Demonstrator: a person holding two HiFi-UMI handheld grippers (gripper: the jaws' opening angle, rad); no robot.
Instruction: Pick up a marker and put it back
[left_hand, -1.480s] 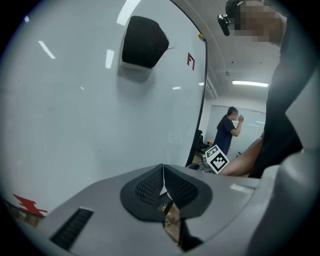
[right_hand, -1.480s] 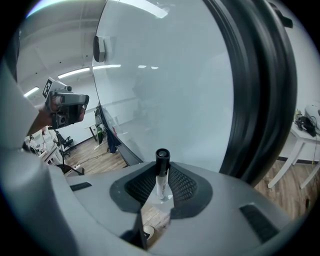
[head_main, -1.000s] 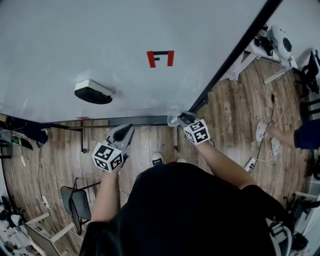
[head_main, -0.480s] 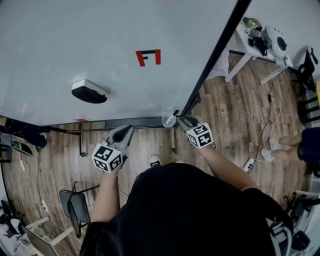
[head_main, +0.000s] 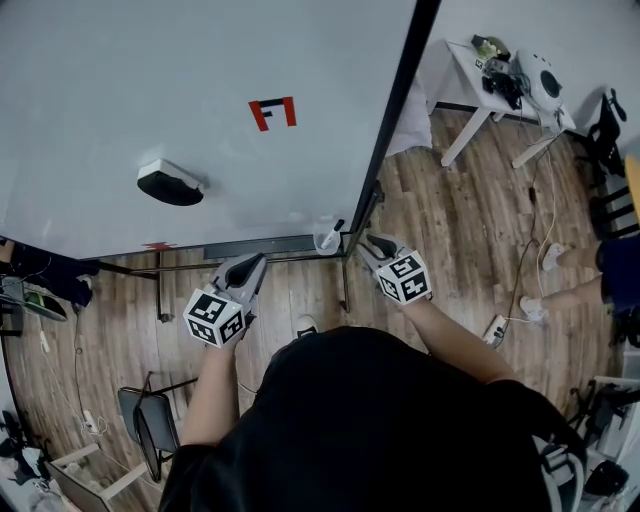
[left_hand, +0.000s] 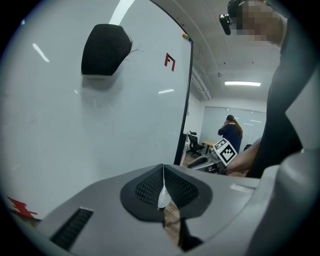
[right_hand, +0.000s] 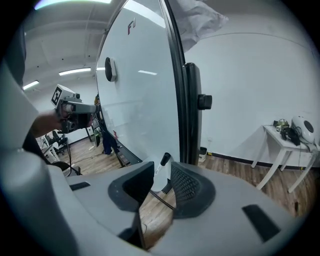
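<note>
The marker (head_main: 334, 228) stands at the whiteboard's (head_main: 140, 70) lower corner. Near it the right tool (head_main: 369, 243) is closing, empty. The left tool (head_main: 251, 264) is clenched.

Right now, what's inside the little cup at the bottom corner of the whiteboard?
One marker with a dark cap sticks out of the cup, leaning. Its lower part is down inside, and the cup's bottom is too small to make out.

wear: black top (head_main: 380, 430), short sleeves | left gripper (head_main: 254, 263), right gripper (head_main: 371, 241): grey, black pads (right_hand: 187, 187) | marker cubes (head_main: 215, 316): black-white squares
</note>
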